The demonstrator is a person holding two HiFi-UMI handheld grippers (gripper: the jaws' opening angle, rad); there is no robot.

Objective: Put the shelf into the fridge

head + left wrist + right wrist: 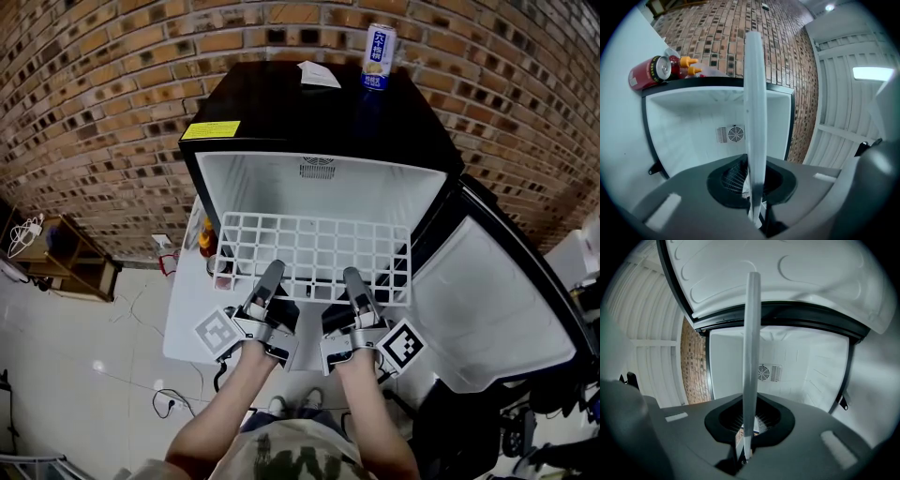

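A white wire shelf (314,253) is held level in front of the open black fridge (319,173), its far edge at the cavity's mouth. My left gripper (272,277) is shut on the shelf's near edge left of centre, and my right gripper (354,281) is shut on that same edge right of centre. In the left gripper view the shelf (754,117) shows edge-on as a pale upright bar between the jaws, with the white cavity and its fan vent (735,134) behind. The right gripper view gives the same edge-on shelf (751,362) and vent (768,372).
The fridge door (497,309) hangs open to the right. A can (379,56) and a paper (317,75) sit on the fridge top. Bottles (204,239) and a red can (649,72) stand on a white surface at the left. Brick wall behind.
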